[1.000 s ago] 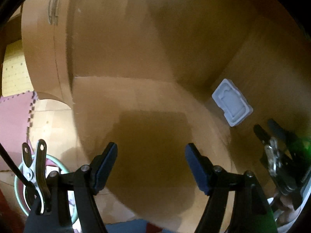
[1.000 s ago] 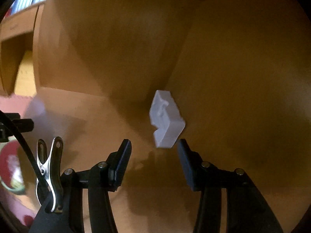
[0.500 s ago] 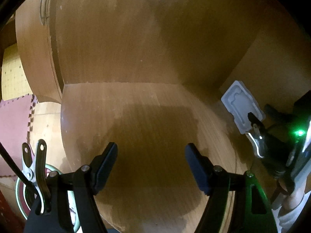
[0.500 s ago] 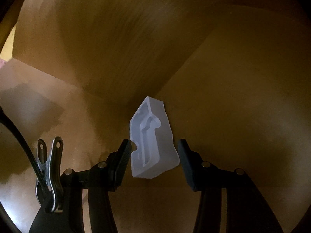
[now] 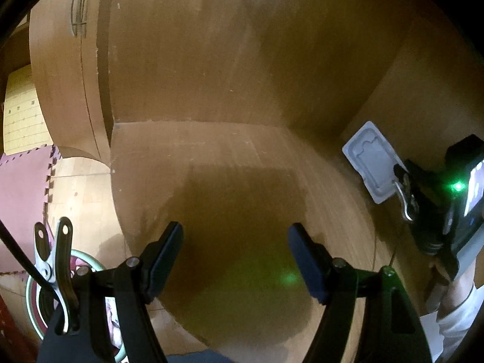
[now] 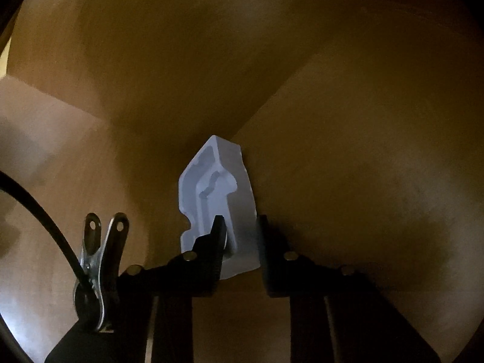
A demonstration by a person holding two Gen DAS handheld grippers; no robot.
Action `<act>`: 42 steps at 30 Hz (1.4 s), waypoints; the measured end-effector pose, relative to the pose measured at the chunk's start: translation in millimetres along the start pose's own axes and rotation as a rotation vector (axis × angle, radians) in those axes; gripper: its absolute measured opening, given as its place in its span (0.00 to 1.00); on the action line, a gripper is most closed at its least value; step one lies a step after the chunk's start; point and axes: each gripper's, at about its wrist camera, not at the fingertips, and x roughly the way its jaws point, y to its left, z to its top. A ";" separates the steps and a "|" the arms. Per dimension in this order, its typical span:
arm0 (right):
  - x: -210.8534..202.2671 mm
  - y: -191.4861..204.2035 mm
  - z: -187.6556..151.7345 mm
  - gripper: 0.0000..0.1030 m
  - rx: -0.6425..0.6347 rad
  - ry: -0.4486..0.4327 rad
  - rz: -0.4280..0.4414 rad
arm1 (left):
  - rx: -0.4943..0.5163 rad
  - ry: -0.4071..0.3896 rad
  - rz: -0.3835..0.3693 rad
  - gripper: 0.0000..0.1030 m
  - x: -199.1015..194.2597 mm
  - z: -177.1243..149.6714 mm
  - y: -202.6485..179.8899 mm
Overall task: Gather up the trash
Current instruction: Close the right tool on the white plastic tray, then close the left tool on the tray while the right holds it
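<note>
A white moulded plastic tray insert [image 6: 216, 202] stands on edge in the back corner of the wooden cabinet shelf [image 5: 230, 163], leaning on the side wall. The right gripper [image 6: 240, 242] is closing its jaws on the insert's near end, both pads touching it. The left gripper [image 5: 236, 257] hangs over the shelf's middle, jaws wide apart and empty.
</note>
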 end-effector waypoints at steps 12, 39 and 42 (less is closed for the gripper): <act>-34.7 -26.0 -18.2 0.13 0.304 0.033 0.392 | -0.001 0.001 -0.039 0.74 -13.0 -6.6 3.3; -56.6 20.4 -72.3 0.27 0.414 0.085 0.677 | 0.046 0.044 -0.050 0.66 11.3 -20.0 -52.5; -61.3 24.6 -73.7 0.27 0.401 0.061 0.673 | 0.037 0.043 -0.062 0.65 6.7 -23.0 -49.2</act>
